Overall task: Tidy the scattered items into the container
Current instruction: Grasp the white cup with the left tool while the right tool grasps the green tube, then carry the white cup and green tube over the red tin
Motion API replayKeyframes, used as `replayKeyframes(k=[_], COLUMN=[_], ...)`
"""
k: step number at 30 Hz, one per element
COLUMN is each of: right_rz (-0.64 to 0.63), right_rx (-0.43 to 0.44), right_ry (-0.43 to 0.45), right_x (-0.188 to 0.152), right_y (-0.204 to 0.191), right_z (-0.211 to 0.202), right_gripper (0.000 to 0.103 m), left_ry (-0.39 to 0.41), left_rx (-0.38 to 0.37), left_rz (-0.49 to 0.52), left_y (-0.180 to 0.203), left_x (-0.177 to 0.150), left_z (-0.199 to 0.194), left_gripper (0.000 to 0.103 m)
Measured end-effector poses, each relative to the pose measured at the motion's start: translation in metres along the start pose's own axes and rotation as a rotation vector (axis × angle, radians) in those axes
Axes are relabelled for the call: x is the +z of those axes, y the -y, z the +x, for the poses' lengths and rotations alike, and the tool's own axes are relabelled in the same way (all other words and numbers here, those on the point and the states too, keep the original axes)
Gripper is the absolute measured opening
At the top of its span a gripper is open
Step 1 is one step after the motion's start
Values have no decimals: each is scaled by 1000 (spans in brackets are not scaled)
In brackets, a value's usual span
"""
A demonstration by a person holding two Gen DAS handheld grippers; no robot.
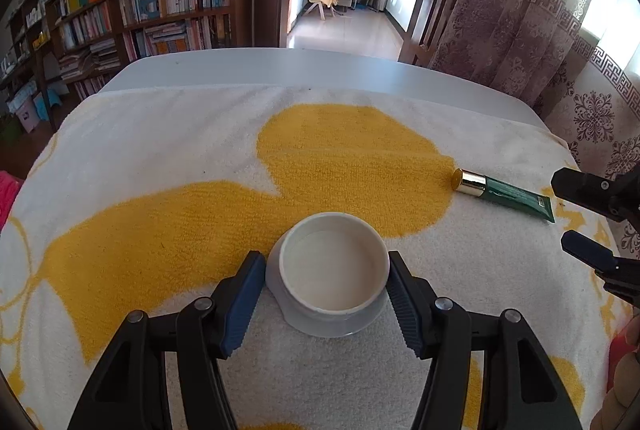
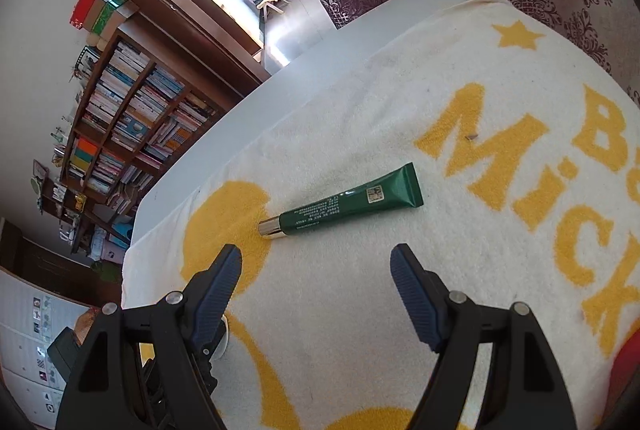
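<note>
A white ceramic bowl [image 1: 334, 270] stands on the towel, and my left gripper [image 1: 325, 260] is shut on its sides, one blue pad against each flank. The bowl is empty inside. A green tube with a gold cap [image 1: 504, 194] lies flat on the towel to the right of the bowl. In the right wrist view the green tube [image 2: 348, 206] lies slantwise just beyond my right gripper [image 2: 316, 254], which is open with nothing between its fingers. From the left wrist view the right gripper [image 1: 568, 216] reaches in from the right edge, just short of the tube's flat end.
A white and yellow towel [image 1: 160, 158] covers the near part of a pale table [image 1: 280, 70]. A patterned curtain [image 1: 520, 30] hangs close on the right, and bookshelves [image 1: 160, 2] stand beyond the table's far left. Something red [image 2: 628, 358] shows at the lower right.
</note>
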State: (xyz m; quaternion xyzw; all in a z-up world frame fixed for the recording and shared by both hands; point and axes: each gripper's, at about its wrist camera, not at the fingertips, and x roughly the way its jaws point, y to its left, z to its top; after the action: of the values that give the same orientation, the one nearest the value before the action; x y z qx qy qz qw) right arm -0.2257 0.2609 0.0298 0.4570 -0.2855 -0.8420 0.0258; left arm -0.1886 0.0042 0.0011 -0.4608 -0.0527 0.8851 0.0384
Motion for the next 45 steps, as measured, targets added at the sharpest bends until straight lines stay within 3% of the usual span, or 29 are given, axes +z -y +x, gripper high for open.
replayKeyframes(k=[3, 7, 10, 16, 20, 22, 24, 26, 28, 35, 45], right_rz=[-91, -307, -450, -496, -566, -582, -612, -600, -577, -462, -415], right_rx=[-26, -123, -138, -57, -107, -174, -264, -266, -288, -237, -174], right_ry=[4, 8, -64, -223, -209, -189, -159, -155, -146, -74, 59], right_x=[14, 20, 19, -2, -21, -26, -29, -29, -28, -25, -58], right_y=[-10, -30, -41, -38, -39, -40, -44, -46, -45, -32, -33], right_z=[12, 28, 45, 55, 51, 50, 51, 50, 49, 17, -55], right_gripper=[80, 80, 80, 80, 80, 73, 55, 29, 22, 21, 21], left_ry=[1, 4, 7, 10, 9, 8, 6, 5, 6, 20, 51], left_rx=[-7, 3, 12, 17, 20, 16, 12, 11, 3, -36, -71], left_rz=[-8, 0, 9, 11, 13, 12, 15, 20, 19, -19, -15], left_y=[-2, 1, 2, 1, 3, 3, 5, 6, 5, -1, 4], left_x=[0, -1, 0, 0, 0, 0, 0, 0, 0, 1, 4], left_z=[0, 1, 2, 3, 3, 3, 3, 2, 2, -5, -21], left_gripper=[63, 63, 63, 63, 63, 63, 63, 63, 63, 62, 62])
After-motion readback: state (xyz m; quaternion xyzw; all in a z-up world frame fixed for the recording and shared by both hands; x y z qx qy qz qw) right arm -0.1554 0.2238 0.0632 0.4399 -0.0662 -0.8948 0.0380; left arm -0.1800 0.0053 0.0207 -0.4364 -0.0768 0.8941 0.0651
